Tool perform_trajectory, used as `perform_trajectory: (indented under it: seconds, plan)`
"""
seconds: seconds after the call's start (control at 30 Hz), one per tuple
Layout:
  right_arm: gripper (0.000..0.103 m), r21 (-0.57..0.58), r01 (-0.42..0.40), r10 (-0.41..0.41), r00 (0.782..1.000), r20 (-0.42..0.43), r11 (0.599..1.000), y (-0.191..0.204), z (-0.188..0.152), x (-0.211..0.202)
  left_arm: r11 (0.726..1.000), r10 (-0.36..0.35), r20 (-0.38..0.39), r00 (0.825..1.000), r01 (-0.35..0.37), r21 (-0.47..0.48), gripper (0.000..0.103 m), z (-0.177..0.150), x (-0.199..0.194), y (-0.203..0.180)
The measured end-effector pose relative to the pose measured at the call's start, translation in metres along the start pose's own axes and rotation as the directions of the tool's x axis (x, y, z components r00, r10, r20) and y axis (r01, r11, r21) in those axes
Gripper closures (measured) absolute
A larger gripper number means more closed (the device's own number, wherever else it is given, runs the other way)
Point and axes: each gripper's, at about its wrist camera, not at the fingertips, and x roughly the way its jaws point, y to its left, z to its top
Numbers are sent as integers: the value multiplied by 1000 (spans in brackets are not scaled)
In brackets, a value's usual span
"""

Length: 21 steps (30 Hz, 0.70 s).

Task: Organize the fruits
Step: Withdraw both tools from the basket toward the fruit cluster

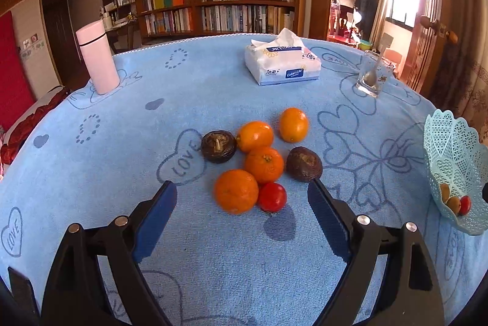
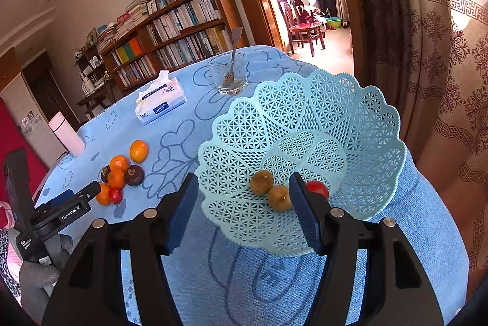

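Several oranges (image 1: 235, 191), two dark brown fruits (image 1: 218, 146) and a small red tomato (image 1: 272, 197) lie clustered on the blue cloth. My left gripper (image 1: 242, 191) is open and empty, its jaws on either side of the nearest orange and the tomato. A light blue lattice basket (image 2: 350, 118) at the table's right edge holds two brownish fruits (image 2: 261, 180) and a red one (image 2: 318, 188). My right gripper (image 2: 244, 188) is open and empty at the basket's near rim. The basket also shows in the left wrist view (image 1: 451, 149).
A tissue pack (image 1: 282, 62) and a glass with a spoon (image 1: 370, 76) stand at the back. A pink flask (image 1: 97, 60) stands at the back left. The table edge runs just right of the basket. The left gripper (image 2: 94, 188) shows in the right wrist view.
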Motion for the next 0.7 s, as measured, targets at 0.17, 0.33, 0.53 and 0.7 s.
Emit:
perform_trajectory:
  seconds: [0.17,0.33,0.53,0.7]
  plan:
    - [40,-74,-12,12,1000,1,997,23,-8,1,1000,16,-32,999,-17,-27,25,-1,14,18]
    - [40,-130,-41,39,999,-17,991,42,-17,3,999,-11,-62,998,9,-43,34,-2,29,24]
    - [40,-175,-76,69,996,-50,982,59,-25,6,998,-49,-80,996,47,-31,35,-2,36,20]
    - [40,-197,-100,86,993,-79,975,73,-29,11,997,-70,-96,993,66,-39,42,-5,41,20]
